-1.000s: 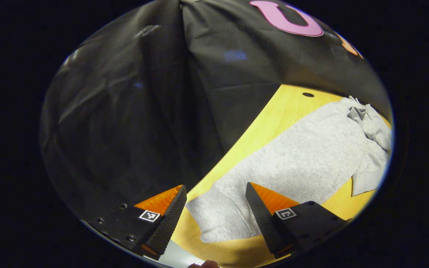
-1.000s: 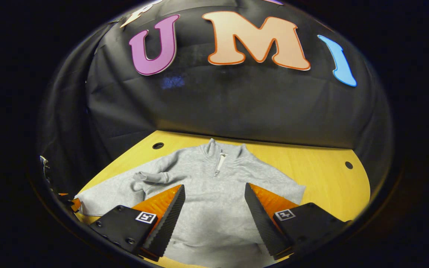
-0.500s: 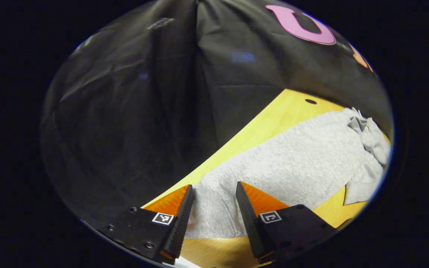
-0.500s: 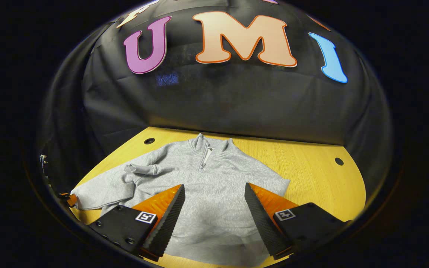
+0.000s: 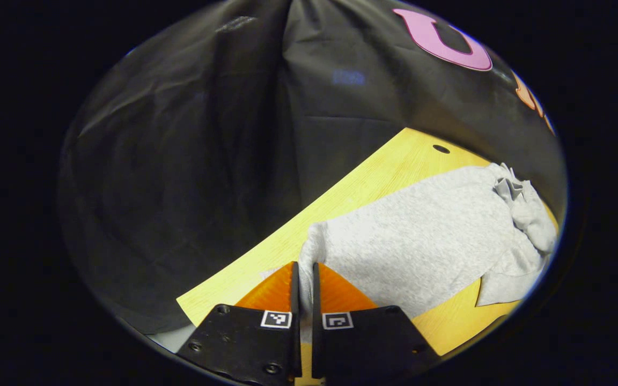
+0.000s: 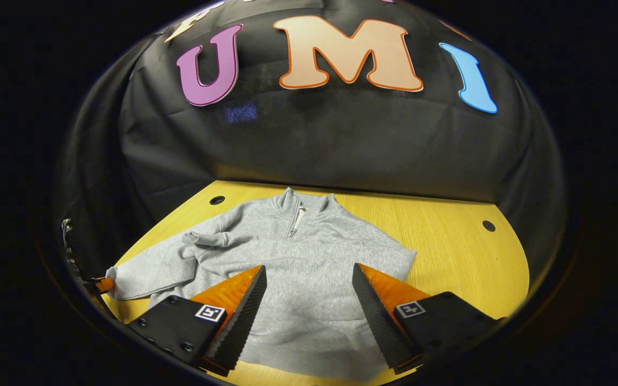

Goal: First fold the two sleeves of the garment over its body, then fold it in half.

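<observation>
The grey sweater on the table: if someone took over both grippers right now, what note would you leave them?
Left gripper: fingers shut on the cuff of the sweater's left sleeve, at the table's left edge.
Right gripper: open, hanging above the sweater's lower body, holding nothing.
Sweater: flat on the table, collar toward the back wall, zipper up.
Done: the right sleeve already lies folded across the chest.
Left: carry the left sleeve over the body, then fold the sweater in half.
</observation>
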Tool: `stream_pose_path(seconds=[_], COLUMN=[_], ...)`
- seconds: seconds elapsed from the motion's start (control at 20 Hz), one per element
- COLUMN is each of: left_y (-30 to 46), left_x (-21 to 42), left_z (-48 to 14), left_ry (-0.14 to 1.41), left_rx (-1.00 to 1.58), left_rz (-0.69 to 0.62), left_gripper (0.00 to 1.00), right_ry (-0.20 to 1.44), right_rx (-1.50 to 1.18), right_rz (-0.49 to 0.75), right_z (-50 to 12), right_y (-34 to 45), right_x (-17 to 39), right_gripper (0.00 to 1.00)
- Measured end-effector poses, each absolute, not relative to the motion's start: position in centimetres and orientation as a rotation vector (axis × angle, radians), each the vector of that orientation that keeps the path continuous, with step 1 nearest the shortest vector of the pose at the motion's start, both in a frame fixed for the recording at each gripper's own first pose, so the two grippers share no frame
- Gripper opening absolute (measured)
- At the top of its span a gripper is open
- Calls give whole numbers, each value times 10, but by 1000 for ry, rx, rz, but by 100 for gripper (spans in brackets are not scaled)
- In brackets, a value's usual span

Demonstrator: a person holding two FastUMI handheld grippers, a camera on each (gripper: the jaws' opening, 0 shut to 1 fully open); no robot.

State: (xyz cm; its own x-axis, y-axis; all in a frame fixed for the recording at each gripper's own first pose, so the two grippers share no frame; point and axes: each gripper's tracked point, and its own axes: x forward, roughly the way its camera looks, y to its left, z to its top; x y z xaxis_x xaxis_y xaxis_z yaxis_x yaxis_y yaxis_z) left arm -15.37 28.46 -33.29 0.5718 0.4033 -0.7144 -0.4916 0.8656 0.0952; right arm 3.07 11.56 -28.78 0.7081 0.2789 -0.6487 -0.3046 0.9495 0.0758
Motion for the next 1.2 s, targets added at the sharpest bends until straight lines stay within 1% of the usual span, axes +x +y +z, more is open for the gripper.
stream_pose_path(seconds=[0.05,0.1,0.2,0.25,0.35,0.4,0.5,0.7,0.75,0.85,0.9,0.95,1.0,1.2], left_y=[283,280,275,276,275,272,263,252,249,245,238,233,226,189], left_x=[-154,-153,-146,-141,-130,-123,-105,-64,-54,-38,-28,-18,-8,31], left_z=[-334,-333,-325,-318,-300,-290,-276,-244,-237,-215,-210,-204,-197,-171], left_ry=[851,896,923,909,875,854,816,738,718,687,671,657,642,591], left_rx=[-97,-85,-105,-126,-188,-231,-278,-242,-228,-205,-191,-178,-169,-149], left_rz=[510,492,465,468,469,462,448,414,403,378,367,354,338,270], left_gripper=[3,2,0,0,0,0,0,0,2,0,0,2,0,0], right_ry=[710,705,700,708,716,716,717,731,735,729,726,722,719,712], right_rx=[-40,-40,-37,-27,-2,2,1,22,28,36,36,37,38,42], right_rz=[325,327,326,322,312,307,294,254,243,218,207,198,189,148], right_z=[-288,-286,-284,-285,-283,-283,-283,-285,-285,-283,-282,-281,-279,-276], right_y=[117,117,114,112,107,102,92,64,56,41,34,27,20,-10], right_x=[27,25,22,19,14,12,8,1,-1,-2,-3,-5,-6,-13], right_gripper=[99,97,97,99,98,99,99,99,99,99,97,99,99,99])
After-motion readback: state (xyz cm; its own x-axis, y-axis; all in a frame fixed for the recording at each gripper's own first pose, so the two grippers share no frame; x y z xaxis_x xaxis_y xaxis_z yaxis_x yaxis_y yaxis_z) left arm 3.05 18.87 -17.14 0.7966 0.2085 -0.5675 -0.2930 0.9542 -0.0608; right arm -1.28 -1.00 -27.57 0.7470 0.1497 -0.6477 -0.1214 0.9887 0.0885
